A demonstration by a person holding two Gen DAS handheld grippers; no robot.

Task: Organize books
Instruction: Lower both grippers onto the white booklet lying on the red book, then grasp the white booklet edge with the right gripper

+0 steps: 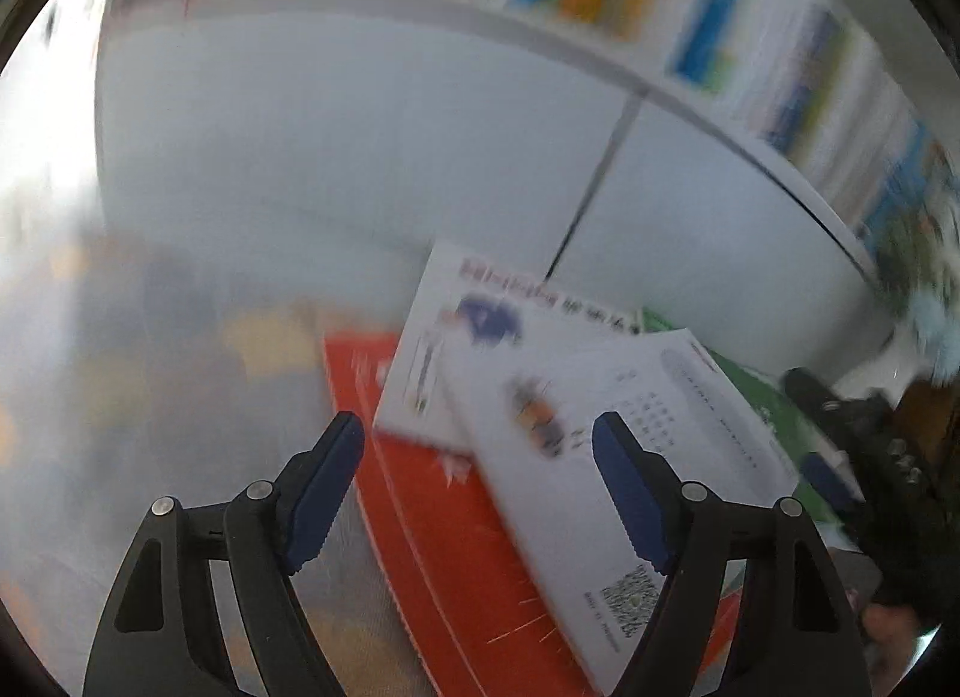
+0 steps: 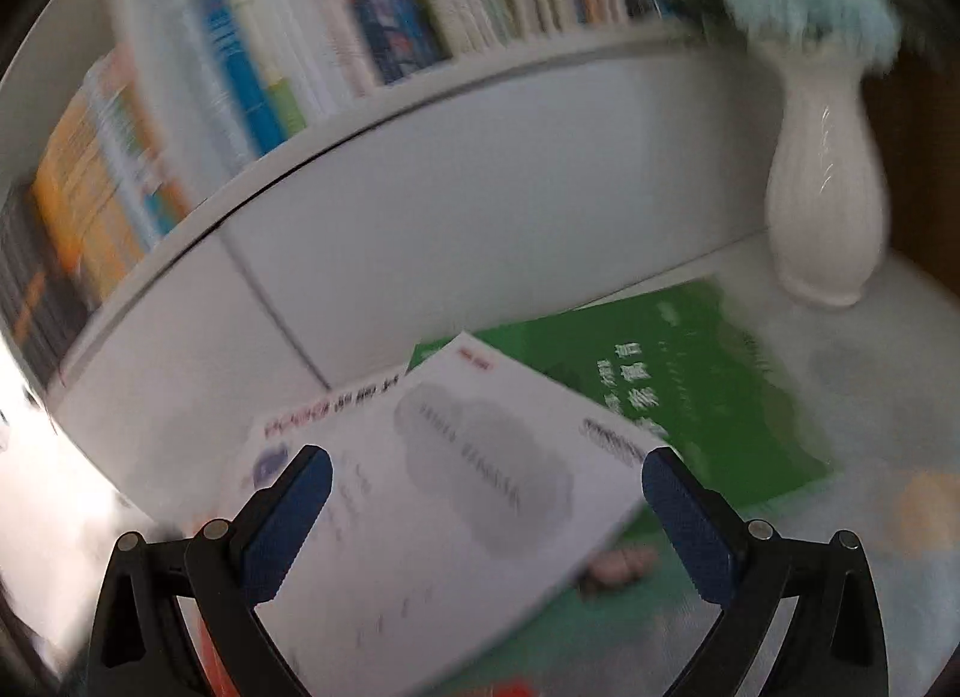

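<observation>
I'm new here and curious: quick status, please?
Left gripper and right gripper open, empty. Loose books on table: white book on top, green book, orange book. White vase close by.

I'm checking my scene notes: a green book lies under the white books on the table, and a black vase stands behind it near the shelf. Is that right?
Not quite: the vase is white, not black, as the right wrist view shows. The rest holds: the green book lies partly under the white books, with the vase behind it near the shelf.
</observation>
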